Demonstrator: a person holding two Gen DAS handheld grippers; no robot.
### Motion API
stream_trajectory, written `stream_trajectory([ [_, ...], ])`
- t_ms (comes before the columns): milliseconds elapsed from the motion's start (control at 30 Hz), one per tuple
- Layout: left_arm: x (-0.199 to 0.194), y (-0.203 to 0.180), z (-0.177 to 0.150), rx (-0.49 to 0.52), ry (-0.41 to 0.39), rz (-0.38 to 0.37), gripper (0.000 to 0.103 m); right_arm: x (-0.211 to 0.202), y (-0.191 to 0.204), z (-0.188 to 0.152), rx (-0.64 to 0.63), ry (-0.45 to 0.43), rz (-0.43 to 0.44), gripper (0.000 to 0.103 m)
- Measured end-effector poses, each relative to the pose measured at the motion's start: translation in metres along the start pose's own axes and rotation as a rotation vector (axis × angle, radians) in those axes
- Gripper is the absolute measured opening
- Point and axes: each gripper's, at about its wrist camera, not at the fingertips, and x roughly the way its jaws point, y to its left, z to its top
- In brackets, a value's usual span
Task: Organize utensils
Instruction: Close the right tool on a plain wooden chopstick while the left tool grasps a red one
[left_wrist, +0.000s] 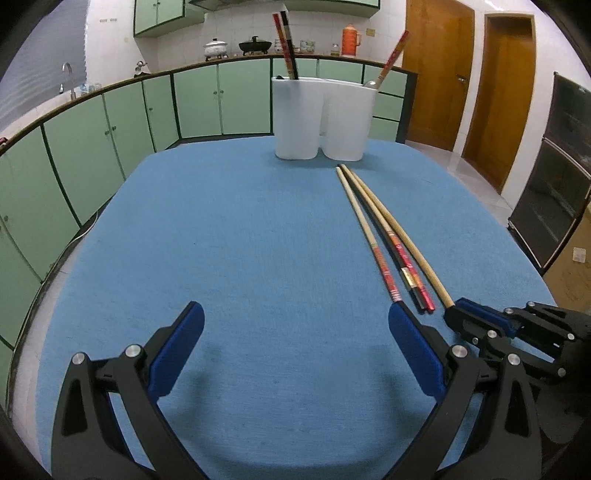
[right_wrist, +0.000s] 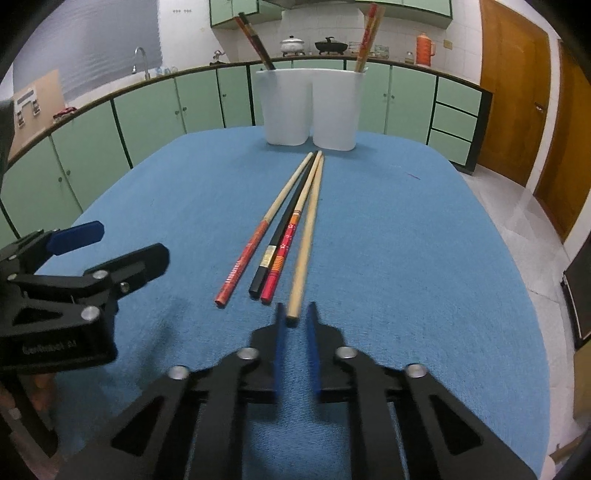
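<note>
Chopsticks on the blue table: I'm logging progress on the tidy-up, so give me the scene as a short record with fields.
loose chopsticks: four, side by side on the blue cloth
holder: white, two compartments, chopsticks standing in both
right tool: shut on the near end of the plain wooden chopstick
left tool: open, empty, over the cloth

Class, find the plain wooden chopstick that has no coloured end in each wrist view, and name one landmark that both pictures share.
Left wrist view: the plain wooden chopstick is rightmost of the four on the blue cloth, right of centre.
Right wrist view: plain wooden chopstick again rightmost, centre, its near end between the right hand-held gripper pads.
Shared landmark: the white two-compartment holder beyond the far tips.
</note>
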Motion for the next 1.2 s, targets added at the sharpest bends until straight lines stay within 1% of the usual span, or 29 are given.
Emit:
stream_trajectory([
  [133, 0.001, -0.010, -0.001, 0.011, 0.011, -0.020, 0.097, -0.002, -0.008, 0.000, 0.027, -0.003, -0.006, 0.007],
  [267, 0.006, -0.022, -0.002, 0.010, 0.032, -0.038, 0.097, -0.006, -0.024, 0.000, 0.069, -0.007, -0.016, 0.007],
  [400, 0.013, -0.034, -0.003, 0.024, 0.055, -0.038, 0.096, -0.009, -0.037, 0.000, 0.098, -0.016, -0.016, 0.007],
  [433, 0.014, -0.036, -0.003, 0.027, 0.060, -0.035, 0.094, -0.009, -0.039, 0.000, 0.101, -0.018, -0.015, 0.007],
  [533, 0.023, -0.043, -0.003, 0.033, 0.102, -0.042, 0.076, -0.010, -0.044, -0.001, 0.110, -0.022, -0.010, 0.007],
  [700, 0.029, -0.051, -0.002, 0.046, 0.120, -0.020, 0.073, -0.009, -0.047, -0.004, 0.122, -0.022, 0.002, 0.007],
  [933, 0.028, -0.063, -0.001, 0.069, 0.115, -0.033, 0.042, -0.010, -0.048, -0.005, 0.133, -0.022, 0.012, 0.007],
  [967, 0.028, -0.064, -0.001, 0.072, 0.113, -0.035, 0.034, -0.010, -0.048, -0.005, 0.133, -0.023, 0.013, 0.007],
  [1000, 0.028, -0.065, -0.001, 0.077, 0.110, -0.038, 0.030, -0.011, -0.048, -0.005, 0.133, -0.025, 0.012, 0.007],
  [1067, 0.027, -0.067, -0.001, 0.085, 0.107, -0.040, 0.012, -0.012, -0.048, -0.004, 0.132, -0.029, 0.011, 0.007],
  [1100, 0.026, -0.067, -0.002, 0.086, 0.107, -0.044, 0.008, -0.013, -0.048, -0.004, 0.131, -0.031, 0.011, 0.007],
  [1133, 0.026, -0.067, -0.001, 0.087, 0.108, -0.048, 0.006, -0.014, -0.048, -0.004, 0.130, -0.033, 0.010, 0.007],
  [1200, 0.025, -0.066, -0.002, 0.085, 0.107, -0.051, 0.006, -0.017, -0.047, -0.003, 0.122, -0.042, 0.005, 0.007],
])
